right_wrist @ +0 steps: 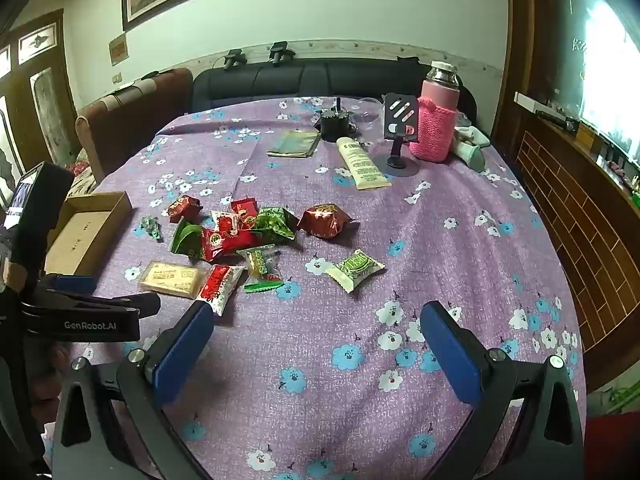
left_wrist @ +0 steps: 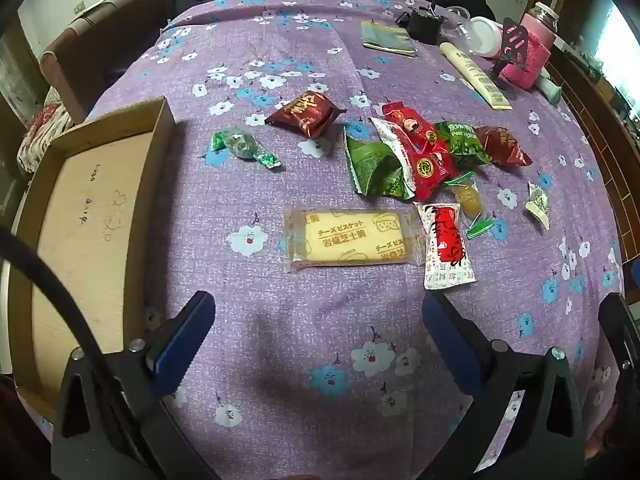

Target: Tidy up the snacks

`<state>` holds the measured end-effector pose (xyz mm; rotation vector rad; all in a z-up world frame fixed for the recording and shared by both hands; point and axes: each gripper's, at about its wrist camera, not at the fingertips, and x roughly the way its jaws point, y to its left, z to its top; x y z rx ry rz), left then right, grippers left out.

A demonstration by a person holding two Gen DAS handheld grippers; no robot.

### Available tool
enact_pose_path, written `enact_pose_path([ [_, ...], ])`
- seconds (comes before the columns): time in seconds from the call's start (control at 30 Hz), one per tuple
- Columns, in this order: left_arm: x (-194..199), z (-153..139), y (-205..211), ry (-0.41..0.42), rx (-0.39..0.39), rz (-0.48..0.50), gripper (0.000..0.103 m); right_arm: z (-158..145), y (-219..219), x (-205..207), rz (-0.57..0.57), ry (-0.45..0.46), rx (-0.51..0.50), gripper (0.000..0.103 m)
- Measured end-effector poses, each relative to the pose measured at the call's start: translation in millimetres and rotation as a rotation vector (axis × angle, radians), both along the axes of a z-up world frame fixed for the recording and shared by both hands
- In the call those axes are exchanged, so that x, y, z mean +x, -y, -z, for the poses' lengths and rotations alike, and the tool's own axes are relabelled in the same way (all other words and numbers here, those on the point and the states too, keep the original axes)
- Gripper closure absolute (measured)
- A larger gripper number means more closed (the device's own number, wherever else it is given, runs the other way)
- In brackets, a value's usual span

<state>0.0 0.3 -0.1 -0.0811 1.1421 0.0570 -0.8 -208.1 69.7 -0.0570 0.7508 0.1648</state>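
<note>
Here the left gripper (left_wrist: 316, 320) hangs with jaws spread wide, nothing between them, low in its frame just below the cheese biscuit packet (left_wrist: 348, 238). The right gripper (right_wrist: 316, 338) is equally released over bare tablecloth (right_wrist: 400, 240). The cardboard box (left_wrist: 84, 216) sits at left, the snack pile (left_wrist: 408, 152) centre-right

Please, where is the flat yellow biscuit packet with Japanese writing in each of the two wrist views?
Left wrist view: the biscuit packet lies at the picture's centre, on the purple cloth, beyond the open left tool.
Right wrist view: the same packet is at lower left, small, near the left tool's black body.
Shared landmark: the red-and-white packet lies right beside it on its right in both views.
</note>
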Motion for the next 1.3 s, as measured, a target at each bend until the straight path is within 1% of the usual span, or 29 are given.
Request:
enact_pose_path([
  [0.47,-0.9,2.2,2.4,0.004,0.029,0.012,0.0,-0.6,2.2,-1.6,0.001,-0.003,-0.003,0.0],
  [0.8,-2.0,3.5,3.4,0.004,0.031,0.016,0.0,-0.2,-3.3,-1.2,0.002,-0.003,-0.004,0.0],
  [0.83,-1.8,3.2,3.5,0.003,0.03,0.015,0.0,0.2,5.3,-0.6,0.003,-0.004,-0.003,0.0],
  [1.3,-1.9,1.9,5.4,-0.01,0.024,0.018,0.0,0.1,5.4,-2.9,0.003,-0.01,-0.009,0.0],
])
